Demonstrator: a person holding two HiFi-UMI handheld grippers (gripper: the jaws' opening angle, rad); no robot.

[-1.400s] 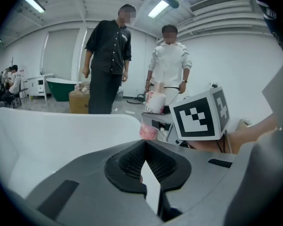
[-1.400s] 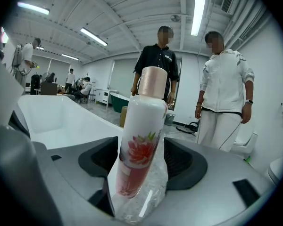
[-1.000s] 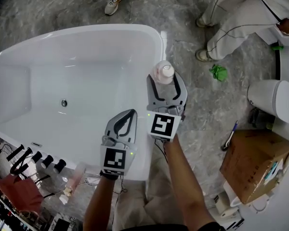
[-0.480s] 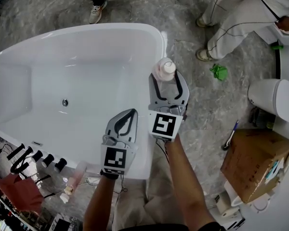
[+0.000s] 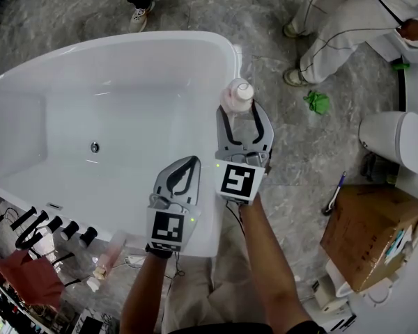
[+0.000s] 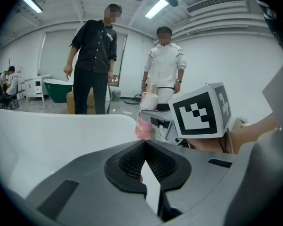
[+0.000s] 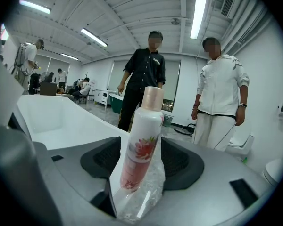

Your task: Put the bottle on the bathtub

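Bottle (image 5: 237, 94) advanced along tub's (image 5: 125, 43) right rim; right gripper (image 5: 242, 111) pinches it, left gripper (image 5: 186, 165) pressed together; next I lower, release.

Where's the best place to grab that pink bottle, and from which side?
Grip the bottle on its straight round body, below the narrower cap, coming in level from the side. It stands upright, so the jaws close squarely across it, as the right gripper has it now.
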